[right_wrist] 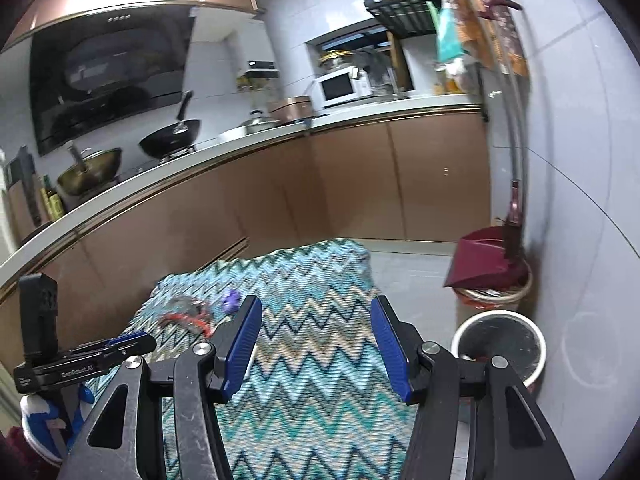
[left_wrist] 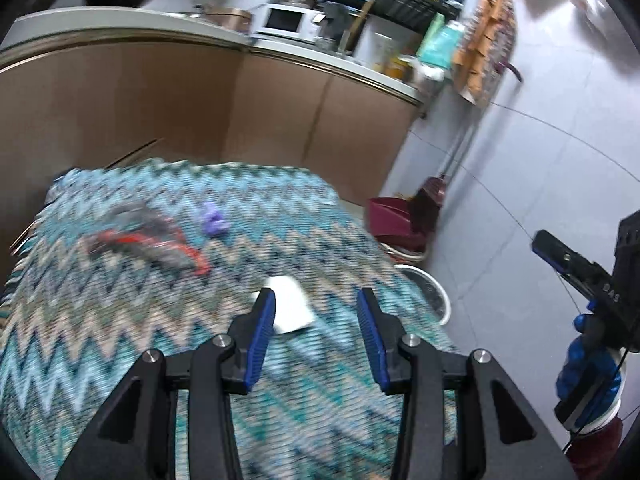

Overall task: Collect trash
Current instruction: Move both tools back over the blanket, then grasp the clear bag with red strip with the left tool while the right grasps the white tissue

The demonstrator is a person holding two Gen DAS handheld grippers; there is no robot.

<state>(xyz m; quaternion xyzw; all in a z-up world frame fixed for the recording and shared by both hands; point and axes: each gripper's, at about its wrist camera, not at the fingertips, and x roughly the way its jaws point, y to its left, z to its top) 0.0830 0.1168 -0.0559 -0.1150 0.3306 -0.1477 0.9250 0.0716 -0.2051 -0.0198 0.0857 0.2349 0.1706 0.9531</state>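
Your left gripper (left_wrist: 316,300) hangs over a table draped in a teal, blue and beige zigzag-patterned woven cloth (left_wrist: 120,360), its blue-padded jaws standing apart with nothing between them. Reading the cloth from the left: a crumpled grey wrapper with red edging (left_wrist: 148,242) lies toward the far left part, blurred; just right of it and a little farther back sits a small purple crumpled scrap (left_wrist: 214,222); nearer you, a flat white square of paper (left_wrist: 292,308) lies on the cloth, showing just beyond your left jaw's tip, partly hidden by it. Whether the jaw touches it you cannot tell. Off the table's right edge, on the grey tiled floor, a round white-rimmed waste bin (left_wrist: 434,292) stands, and behind it a dark red dustpan (left_wrist: 394,216) rests in a basket.

At the far right of that view your right hand in a blue glove (left_wrist: 588,376) holds the other tool. Your right gripper (right_wrist: 316,320) also has its jaws apart and empty, above the cloth's middle, with the grey and red wrapper and the purple scrap to its left and the white bin to its right
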